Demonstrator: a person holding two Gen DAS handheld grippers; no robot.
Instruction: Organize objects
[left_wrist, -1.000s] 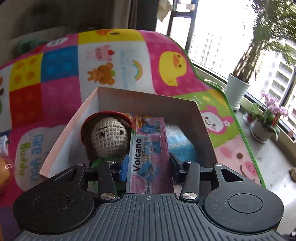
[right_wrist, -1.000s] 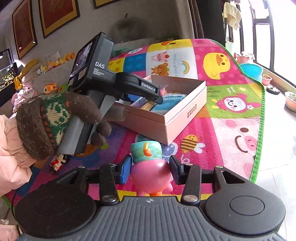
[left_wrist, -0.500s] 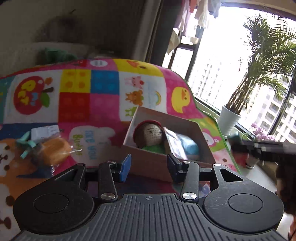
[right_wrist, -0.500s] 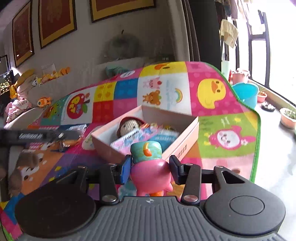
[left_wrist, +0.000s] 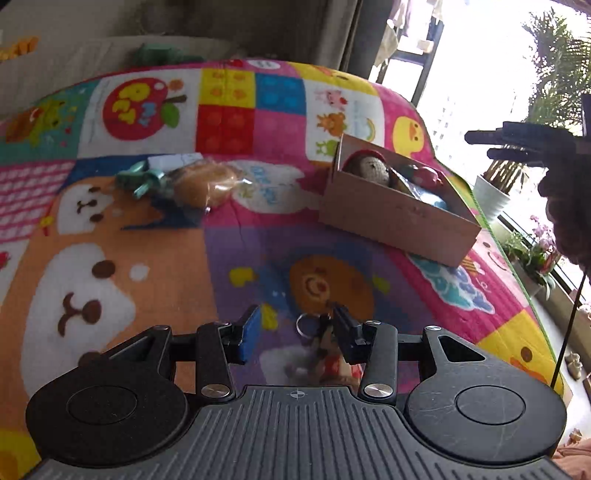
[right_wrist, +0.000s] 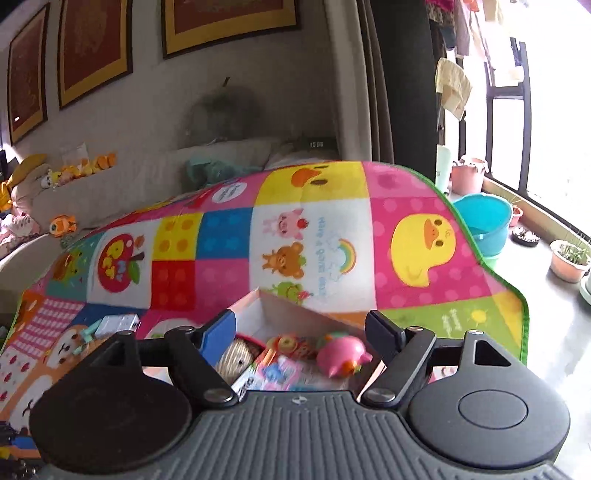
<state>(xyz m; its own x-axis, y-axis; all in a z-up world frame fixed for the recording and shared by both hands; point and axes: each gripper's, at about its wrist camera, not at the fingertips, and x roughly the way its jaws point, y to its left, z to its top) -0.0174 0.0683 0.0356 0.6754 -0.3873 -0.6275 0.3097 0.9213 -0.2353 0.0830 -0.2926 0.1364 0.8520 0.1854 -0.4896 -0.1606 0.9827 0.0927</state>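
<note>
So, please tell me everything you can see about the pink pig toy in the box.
The pink pig toy looks like smooth, glossy plastic, with a round body, a snout and some orange at its underside. It lies tipped on its side in the cardboard box, resting on the colourful packets beside the crocheted doll. The right tool is open above it and does not touch it. The left view shows it only as a small pink shape.

My left gripper (left_wrist: 295, 332) had open mat ahead; only a keychain figure (left_wrist: 325, 347) lay by its right finger. Below my right gripper (right_wrist: 301, 328), a pink pig (right_wrist: 341, 356), crochet doll (right_wrist: 236, 360) and packets crowded the box (right_wrist: 295, 308).
</note>
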